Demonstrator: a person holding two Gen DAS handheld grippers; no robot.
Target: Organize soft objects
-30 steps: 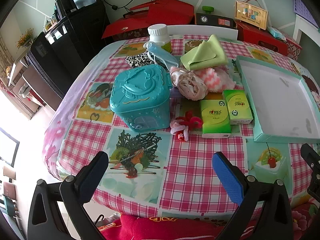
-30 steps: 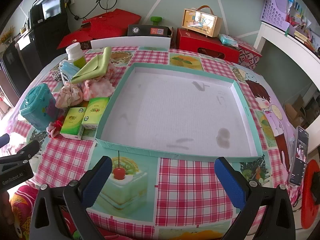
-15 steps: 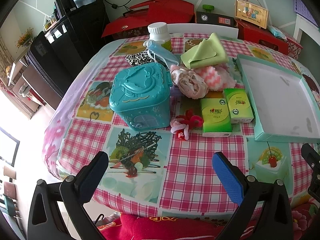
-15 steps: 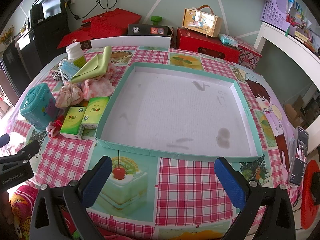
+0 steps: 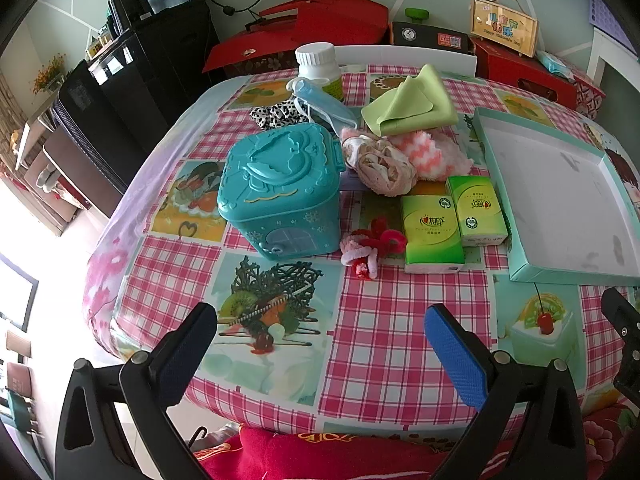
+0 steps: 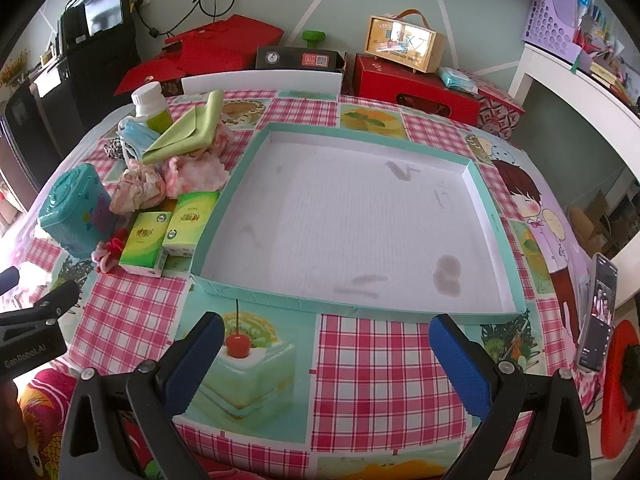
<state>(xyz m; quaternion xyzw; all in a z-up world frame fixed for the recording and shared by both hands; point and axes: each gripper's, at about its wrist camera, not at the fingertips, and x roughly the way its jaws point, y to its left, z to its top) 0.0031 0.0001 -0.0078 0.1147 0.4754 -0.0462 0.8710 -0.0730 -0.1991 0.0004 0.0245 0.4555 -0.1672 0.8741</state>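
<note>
Soft things lie in a cluster on the checked tablecloth: a green folded cloth (image 5: 412,104), a pink-and-white fluffy sock (image 5: 430,154), a beige crumpled cloth (image 5: 380,164), red and pink hair ties (image 5: 370,246), a blue face mask (image 5: 324,102), a leopard scrunchie (image 5: 276,114) and two green tissue packs (image 5: 432,228). A shallow teal-rimmed tray (image 6: 236,294) with a white floor lies empty to their right. My left gripper (image 5: 320,344) hangs open near the table's front edge, short of the hair ties. My right gripper (image 6: 326,348) is open before the tray's near rim.
A teal plastic box (image 5: 280,188) stands left of the cluster, a white-capped bottle (image 5: 320,64) behind it. Red boxes (image 6: 416,84) and a chair back (image 6: 260,80) line the far side. A phone (image 6: 598,312) rests at the right table edge.
The left wrist view has crept slightly nearer to the items on the table. The right gripper has stayed still. Both stay open.
</note>
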